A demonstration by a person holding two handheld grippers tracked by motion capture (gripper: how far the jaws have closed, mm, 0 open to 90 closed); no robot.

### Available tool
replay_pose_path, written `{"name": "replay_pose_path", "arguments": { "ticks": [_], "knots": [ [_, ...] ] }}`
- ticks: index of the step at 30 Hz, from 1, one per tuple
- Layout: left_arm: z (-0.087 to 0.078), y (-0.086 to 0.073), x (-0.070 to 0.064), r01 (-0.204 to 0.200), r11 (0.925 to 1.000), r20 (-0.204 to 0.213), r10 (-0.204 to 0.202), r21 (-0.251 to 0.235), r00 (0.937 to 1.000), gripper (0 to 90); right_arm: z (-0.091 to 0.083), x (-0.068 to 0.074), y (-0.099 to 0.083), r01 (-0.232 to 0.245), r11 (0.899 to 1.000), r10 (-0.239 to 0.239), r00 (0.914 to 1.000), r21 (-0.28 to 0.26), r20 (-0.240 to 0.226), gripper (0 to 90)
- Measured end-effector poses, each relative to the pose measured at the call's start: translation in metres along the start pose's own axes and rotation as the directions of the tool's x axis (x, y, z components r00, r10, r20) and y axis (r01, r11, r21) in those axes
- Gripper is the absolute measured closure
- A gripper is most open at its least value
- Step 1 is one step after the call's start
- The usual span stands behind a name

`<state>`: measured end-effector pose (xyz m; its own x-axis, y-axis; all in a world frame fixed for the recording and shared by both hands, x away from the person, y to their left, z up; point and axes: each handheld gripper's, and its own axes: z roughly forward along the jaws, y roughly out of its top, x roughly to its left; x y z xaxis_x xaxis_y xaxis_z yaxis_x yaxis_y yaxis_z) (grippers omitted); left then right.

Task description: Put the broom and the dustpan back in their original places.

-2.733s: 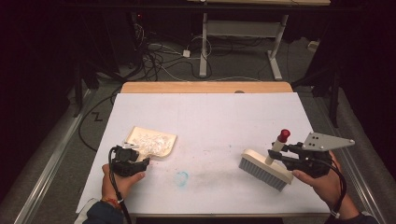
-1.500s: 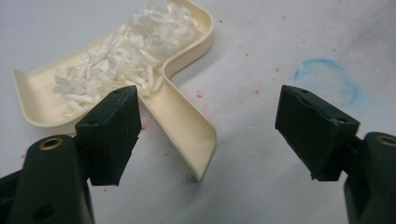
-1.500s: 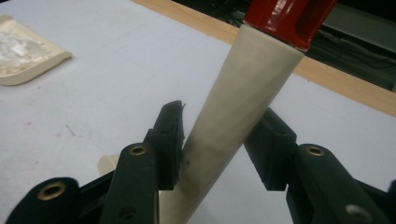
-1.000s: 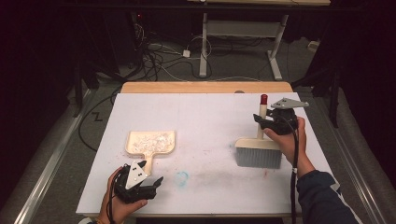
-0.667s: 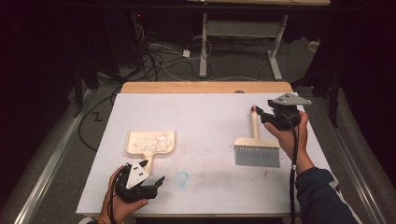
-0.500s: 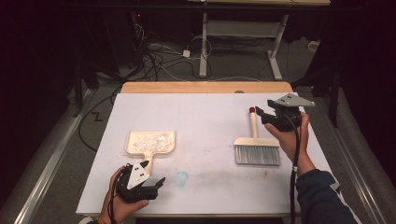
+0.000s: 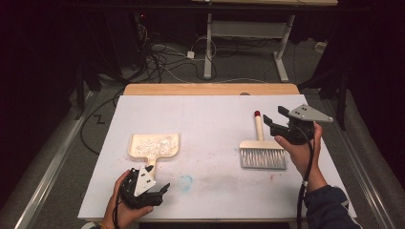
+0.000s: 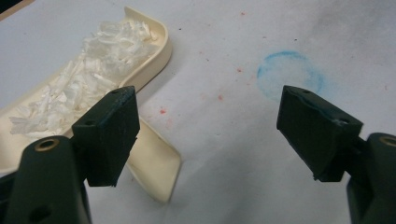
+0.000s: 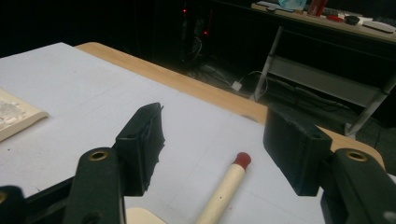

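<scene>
Brush (image 7: 261, 150) now lies flat right of the dustpan (image 7: 154, 145), released; your right gripper (image 7: 274, 125) has backed off, jaws wide, empty. Handle points away from you. Left gripper (image 7: 160, 190) gapes empty beside the dustpan handle.

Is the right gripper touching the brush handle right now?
Apart. In the right gripper view the right gripper stands open, and the brush handle lies on the table between the jaws with clear space on both sides.

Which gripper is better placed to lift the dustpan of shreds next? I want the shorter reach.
Left. The left gripper is open beside the dustpan handle; the right gripper is open above the brush.
</scene>
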<state>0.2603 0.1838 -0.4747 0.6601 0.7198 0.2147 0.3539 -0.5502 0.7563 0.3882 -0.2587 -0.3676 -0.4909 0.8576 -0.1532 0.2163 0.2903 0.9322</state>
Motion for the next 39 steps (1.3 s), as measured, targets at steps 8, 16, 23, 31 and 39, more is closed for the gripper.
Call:
{"name": "replay_pose_path", "arguments": {
  "ticks": [8, 16, 23, 31, 39],
  "knots": [
    [0.001, 0.001, 0.0, 0.017, 0.9999, 0.008, -0.017, -0.002, 0.9998, 20.4, -0.017, 0.005, -0.004, 0.014, 0.998, -0.016, 0.9991, -0.056, -0.04, 34.9],
    [0.002, 0.002, -0.001, -0.002, 1.0, 0.008, 0.002, -0.004, 1.0, 20.4, -0.034, 0.012, -0.004, 0.032, 0.996, -0.037, 0.9978, -0.079, -0.056, 30.7],
    [0.002, 0.001, -0.002, 0.011, 0.9999, 0.013, -0.011, 0.004, 0.9999, 20.3, -0.045, 0.019, -0.006, 0.056, 0.995, -0.062, 0.9952, -0.085, -0.075, 30.2],
    [0.002, 0.002, -0.002, -0.007, 1.0, 0.012, 0.007, 0.003, 0.9999, 20.2, -0.057, 0.023, -0.007, 0.066, 0.993, -0.074, 0.9941, -0.094, -0.079, 28.9],
    [0.002, 0.002, -0.002, -0.006, 1.0, 0.011, 0.006, 0.0, 0.9999, 20.0, -0.07, 0.026, -0.012, 0.081, 0.992, -0.09, 0.992, -0.099, -0.089, 28.2]
  ]
}}
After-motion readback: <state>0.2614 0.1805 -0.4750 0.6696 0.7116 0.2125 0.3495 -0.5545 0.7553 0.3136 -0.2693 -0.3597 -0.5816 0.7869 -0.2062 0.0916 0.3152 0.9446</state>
